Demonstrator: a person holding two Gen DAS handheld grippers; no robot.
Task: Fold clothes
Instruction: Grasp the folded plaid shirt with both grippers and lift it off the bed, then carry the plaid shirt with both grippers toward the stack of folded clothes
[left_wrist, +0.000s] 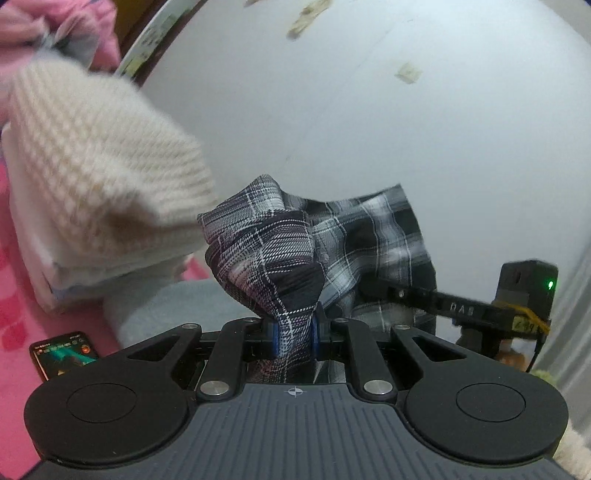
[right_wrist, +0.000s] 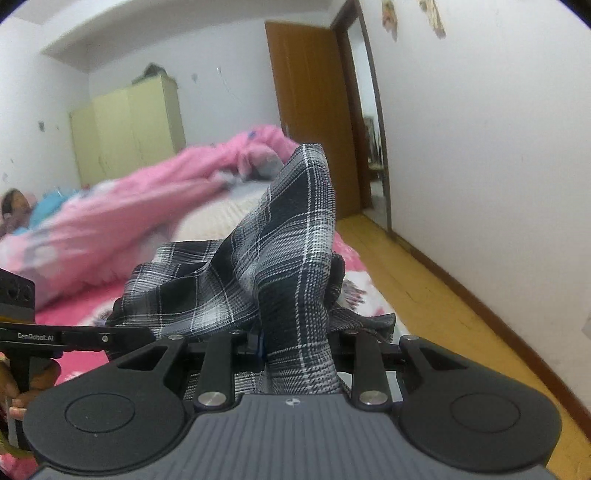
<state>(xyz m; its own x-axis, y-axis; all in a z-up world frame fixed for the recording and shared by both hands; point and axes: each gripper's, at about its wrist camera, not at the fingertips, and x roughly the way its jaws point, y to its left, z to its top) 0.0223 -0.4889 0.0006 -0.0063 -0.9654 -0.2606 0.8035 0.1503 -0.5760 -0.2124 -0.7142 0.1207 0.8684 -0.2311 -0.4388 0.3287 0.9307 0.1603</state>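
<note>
Above the pink bed cover, a black-and-white checked woven garment is held up between two grippers. At the left, a cream knitted sweater is seen lying on a stack, and a dark phone is lying beside it. The left gripper is closed tight on a bunched corner of the cloth; the right gripper is likewise clamped on another corner. The cloth is probably lifted so that it hangs free for folding. No container is seen, only a yellow wardrobe with closed doors.
</note>
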